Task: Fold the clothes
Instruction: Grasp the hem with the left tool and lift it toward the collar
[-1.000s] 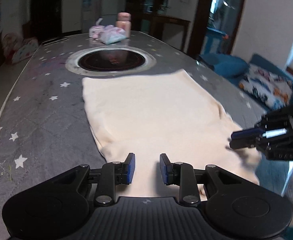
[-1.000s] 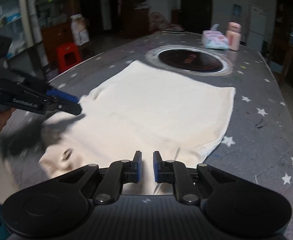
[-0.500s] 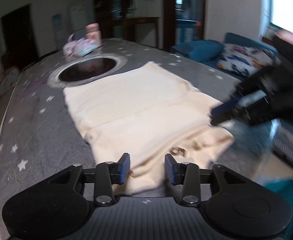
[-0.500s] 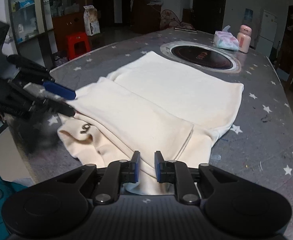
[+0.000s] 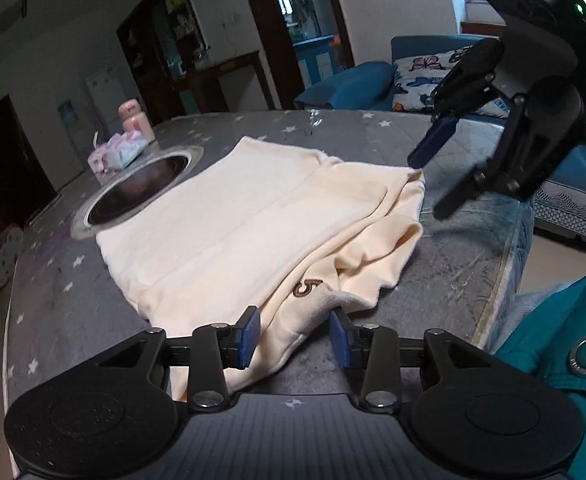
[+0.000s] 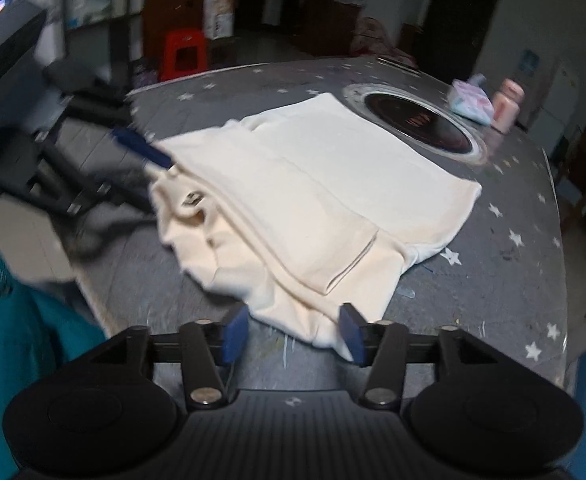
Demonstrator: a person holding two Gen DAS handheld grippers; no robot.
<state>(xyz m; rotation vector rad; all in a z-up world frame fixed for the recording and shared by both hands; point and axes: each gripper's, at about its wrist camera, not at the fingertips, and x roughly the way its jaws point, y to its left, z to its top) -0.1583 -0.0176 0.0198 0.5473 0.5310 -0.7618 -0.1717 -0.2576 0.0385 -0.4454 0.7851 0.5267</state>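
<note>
A cream garment lies on the grey star-print table, its near part folded over onto itself, with a brown embroidered mark near the front edge. It also shows in the right wrist view. My left gripper is open and empty, its fingers either side of the garment's near corner. My right gripper is open and empty at the garment's other near corner. Each gripper shows in the other's view, the right one and the left one, both just off the cloth.
A round black burner is set into the table beyond the garment. A tissue pack and a pink bottle stand behind it. The table's front edge is close. A blue sofa and a red stool stand off the table.
Both grippers pulled back toward the table's front edge and opened wider. The garment's near part now lies folded over and released; the right gripper was shut before.
</note>
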